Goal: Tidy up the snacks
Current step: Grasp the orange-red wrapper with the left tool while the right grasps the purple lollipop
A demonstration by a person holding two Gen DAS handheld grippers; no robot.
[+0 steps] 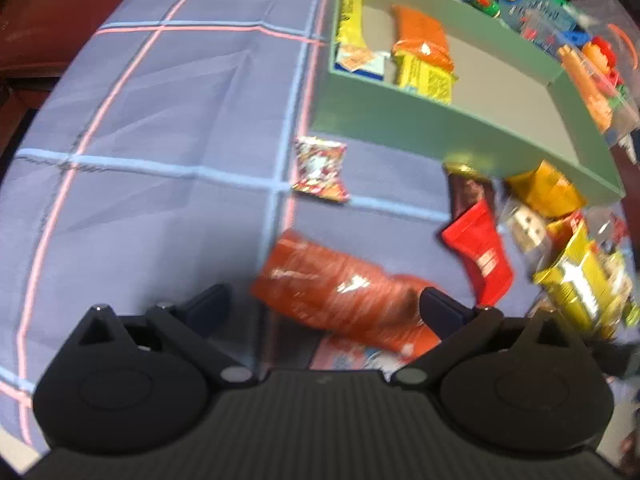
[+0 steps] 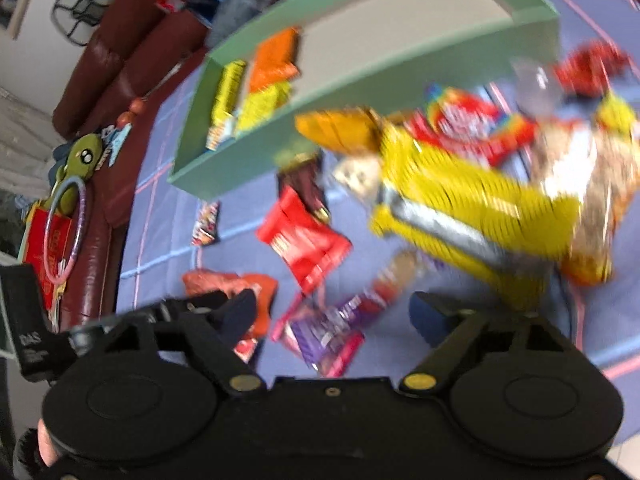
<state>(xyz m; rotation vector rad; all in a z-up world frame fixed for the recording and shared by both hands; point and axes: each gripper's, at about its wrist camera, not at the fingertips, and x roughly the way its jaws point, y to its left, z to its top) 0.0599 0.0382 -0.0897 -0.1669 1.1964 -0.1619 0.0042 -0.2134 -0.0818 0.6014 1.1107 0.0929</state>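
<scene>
A green box [image 1: 400,124] stands on the blue checked cloth and holds several snack packs, orange and yellow [image 1: 424,60]. My left gripper [image 1: 324,304] is open over an orange snack bag [image 1: 340,292] lying between its fingers. A small red-white packet [image 1: 320,168] and a red pouch [image 1: 480,248] lie nearby. In the right wrist view my right gripper [image 2: 332,312] is open above a purple packet [image 2: 324,332]. A yellow bag [image 2: 460,200], the red pouch [image 2: 304,240] and the green box [image 2: 248,152] are ahead.
A heap of mixed snacks [image 1: 572,264] lies at the right of the cloth. Plastic toys [image 1: 560,20] sit behind the box. A dark red sofa [image 2: 100,72] with a green plush [image 2: 80,160] borders the cloth.
</scene>
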